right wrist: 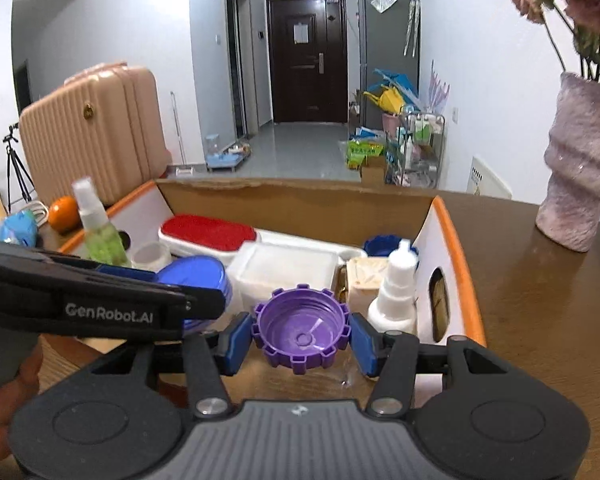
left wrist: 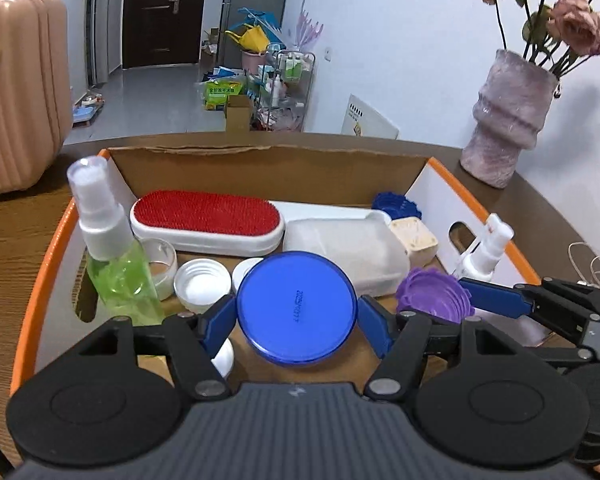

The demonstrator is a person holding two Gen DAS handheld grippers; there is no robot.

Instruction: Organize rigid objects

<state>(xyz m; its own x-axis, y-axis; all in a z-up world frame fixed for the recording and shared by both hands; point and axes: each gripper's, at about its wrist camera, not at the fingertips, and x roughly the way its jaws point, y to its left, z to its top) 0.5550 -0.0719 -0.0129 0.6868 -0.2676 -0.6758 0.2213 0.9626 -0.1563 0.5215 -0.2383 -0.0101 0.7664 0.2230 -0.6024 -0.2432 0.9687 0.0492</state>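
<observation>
My left gripper point(left wrist: 296, 314) is shut on a round blue lid point(left wrist: 296, 304), holding it over the near part of an orange-rimmed cardboard box point(left wrist: 260, 168). Beside it, my right gripper point(right wrist: 300, 334) is shut on a purple toothed cap point(right wrist: 300, 324), open side up, above the box's near right part. Inside the box lie a red-faced white brush point(left wrist: 206, 216), a green spray bottle point(left wrist: 116, 264), a frosted plastic tub point(left wrist: 348, 248), white caps point(left wrist: 198, 284), a dark blue cap point(left wrist: 396, 204), a beige square box point(left wrist: 414, 240) and a small white spray bottle point(right wrist: 396, 292).
The box stands on a brown wooden table point(right wrist: 540, 320). A grey-pink vase point(left wrist: 504, 120) with flowers stands to the box's right. A pink suitcase point(left wrist: 16, 92) stands at the left, with an orange point(right wrist: 63, 210) by the box's left corner. A hand point(right wrist: 4, 408) shows low left.
</observation>
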